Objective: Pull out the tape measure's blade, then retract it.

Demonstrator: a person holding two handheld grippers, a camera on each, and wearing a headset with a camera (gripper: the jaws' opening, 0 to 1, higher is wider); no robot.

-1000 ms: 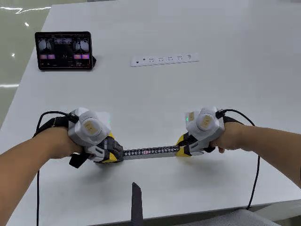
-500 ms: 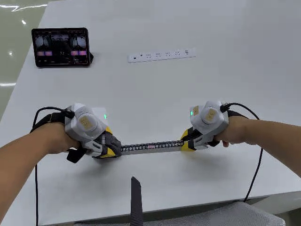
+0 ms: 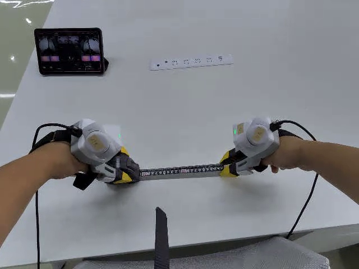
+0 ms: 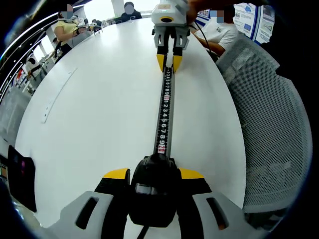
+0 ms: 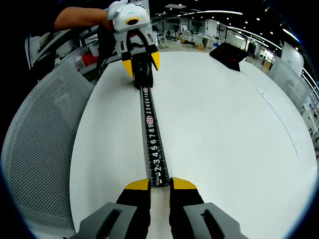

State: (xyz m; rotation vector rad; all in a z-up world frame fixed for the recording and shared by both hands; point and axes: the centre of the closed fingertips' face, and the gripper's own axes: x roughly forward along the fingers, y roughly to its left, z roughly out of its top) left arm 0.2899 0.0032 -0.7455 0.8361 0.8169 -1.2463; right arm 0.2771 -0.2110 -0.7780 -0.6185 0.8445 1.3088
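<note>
- The left gripper (image 3: pixel 125 168) is clamped round the case (image 4: pixel 154 196). The black body sits right between its two yellow-tipped jaws, which press on either side of it.
- The right gripper (image 3: pixel 228 167) is pinching the free end of the blade (image 3: pixel 179 170). In the right gripper view its jaws are nearly together, with the blade's end caught in the narrow gap between the tips.
- The blade is pulled out and runs straight from one set of jaws to the other, low over the table (image 3: pixel 196 112). I can't tell if it's actually touching the top.
- The printed side faces up. In the left gripper view the numbers run away from the case's mouth, with a red mark just ahead of the left jaws.
- From the left jaws, the right gripper is dead ahead at the far end of the blade, tips pointing back at them. From the right jaws it's the same deal: the left gripper and case are straight ahead.
- So the two grippers face each other, well apart, each held in a hand.
- A grey mesh chair (image 4: pixel 269 124) sits off to the right of the left jaws, beside the table edge.
- In the head view, a tablet (image 3: pixel 69 51) with its screen lit stands well beyond the left gripper, on the far side of the table.
- A white power strip (image 3: pixel 190 61) lies flat, far beyond the middle of the blade.
- A black cable (image 3: pixel 305 196) trails back from the right gripper, past the wrist and over the near table edge.
</note>
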